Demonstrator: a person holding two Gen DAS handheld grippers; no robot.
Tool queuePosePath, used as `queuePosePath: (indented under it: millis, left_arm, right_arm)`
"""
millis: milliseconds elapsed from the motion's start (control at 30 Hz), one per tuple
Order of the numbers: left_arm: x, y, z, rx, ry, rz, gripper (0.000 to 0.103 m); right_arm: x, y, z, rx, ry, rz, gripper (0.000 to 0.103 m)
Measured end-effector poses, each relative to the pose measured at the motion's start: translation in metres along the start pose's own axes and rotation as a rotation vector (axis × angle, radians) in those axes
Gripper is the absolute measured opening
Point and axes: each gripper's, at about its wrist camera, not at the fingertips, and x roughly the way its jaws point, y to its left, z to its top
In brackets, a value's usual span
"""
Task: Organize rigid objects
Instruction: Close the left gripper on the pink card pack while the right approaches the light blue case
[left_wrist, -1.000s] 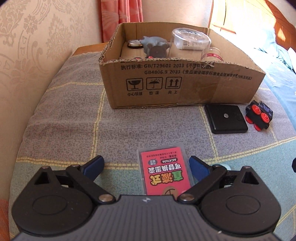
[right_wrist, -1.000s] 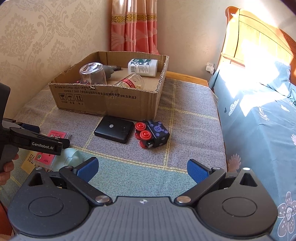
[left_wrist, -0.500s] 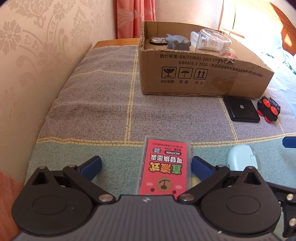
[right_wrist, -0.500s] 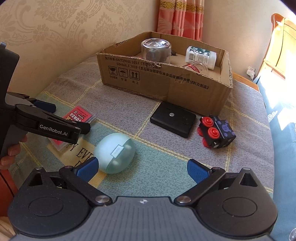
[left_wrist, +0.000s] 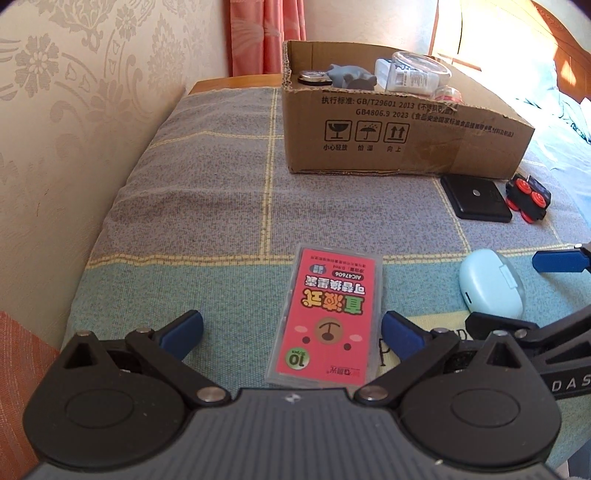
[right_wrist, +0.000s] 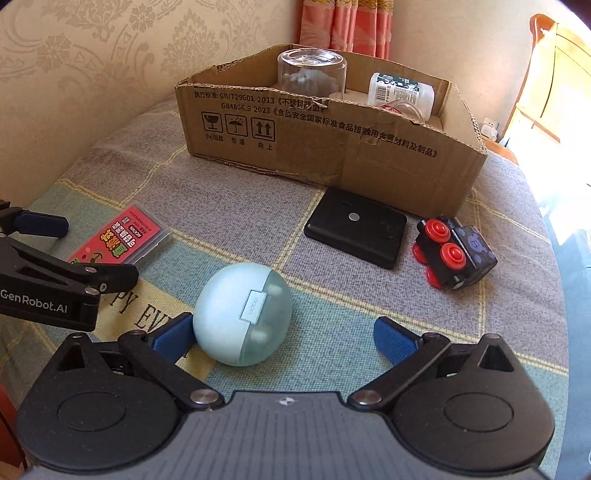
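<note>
Tongs on both sides were spread wide, nothing pinched. Left tongs (left_wrist: 291, 334) straddled the near end of the red refill case (left_wrist: 327, 321), a clear flat box with a bear face on its label, lying flat on the checked blanket (left_wrist: 207, 206); neither blue pad touched it. Right tongs (right_wrist: 283, 334) sat low over the pale blue earbud case (right_wrist: 242, 314), which lay nearer their left pad, just beside it, contact unclear, with the right pad well apart. Cardboard box (right_wrist: 332, 147) stood at the far side of the blanket, near the wallpapered wall (left_wrist: 74, 110) and orange curtain (left_wrist: 266, 33). Inside it: an upturned clear glass (right_wrist: 312, 72), a white bottle (right_wrist: 400, 92) lying on its side, a grey figurine (left_wrist: 351, 75), a small round tin (left_wrist: 312, 77) and a small jar with a red band (right_wrist: 404, 109). Still outside, just in front of the box, lay the black power bank (right_wrist: 356, 229), flat, and beside it to the right the black fidget cube (right_wrist: 454, 253) with red buttons, close but not clearly touching. Refill case and earbud case lay nearest the cameras, apart from each other. Wooden headboard (right_wrist: 554, 55) and blue bedding (left_wrist: 569, 92) showed at right.
</note>
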Motion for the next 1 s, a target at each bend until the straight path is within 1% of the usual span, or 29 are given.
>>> queuePosePath:
  millis: [133, 267, 367, 500, 567, 633, 733, 767, 800, 933, 1000]
  left_arm:
    - [-0.006, 0.002, -0.007, 0.003, 0.001, 0.010, 0.102]
    - [-0.012, 0.016, -0.016, -0.045, 0.013, 0.024, 0.102]
    - [-0.015, 0.027, -0.019, -0.073, 0.014, 0.063, 0.102]
    - [-0.015, 0.043, -0.017, -0.141, 0.018, 0.151, 0.102]
    - [-0.014, 0.042, -0.014, -0.151, 0.019, 0.163, 0.102]
    - [-0.014, 0.037, -0.013, -0.140, 0.015, 0.132, 0.102]
    - [-0.013, 0.025, -0.012, -0.132, 0.021, 0.008, 0.102]
    - [-0.012, 0.020, -0.012, -0.132, 0.016, -0.003, 0.102]
    - [-0.011, 0.015, -0.011, -0.125, 0.013, -0.002, 0.102]
    - [-0.002, 0.005, -0.003, -0.093, 0.015, 0.056, 0.102]
    - [0.000, 0.003, 0.002, -0.086, 0.004, 0.050, 0.102]
  right_arm:
    - [-0.001, -0.006, -0.002, 0.015, 0.003, -0.008, 0.103]
    - [-0.002, -0.007, -0.002, 0.014, 0.001, -0.009, 0.103]
    - [-0.003, -0.007, -0.003, 0.011, -0.002, -0.007, 0.103]
    - [-0.004, -0.007, -0.003, 0.010, -0.002, -0.007, 0.103]
    - [-0.004, -0.007, -0.003, 0.010, -0.002, -0.007, 0.103]
    - [-0.004, -0.006, -0.002, 0.010, -0.002, -0.007, 0.103]
    - [-0.005, -0.006, -0.004, 0.004, -0.005, -0.003, 0.103]
    - [-0.006, -0.007, -0.004, 0.002, -0.006, -0.002, 0.103]
    - [-0.006, -0.007, -0.005, -0.001, -0.006, 0.000, 0.103]
    - [-0.008, -0.007, -0.007, -0.016, -0.015, 0.010, 0.103]
    - [-0.008, -0.008, -0.007, -0.023, -0.021, 0.016, 0.103]
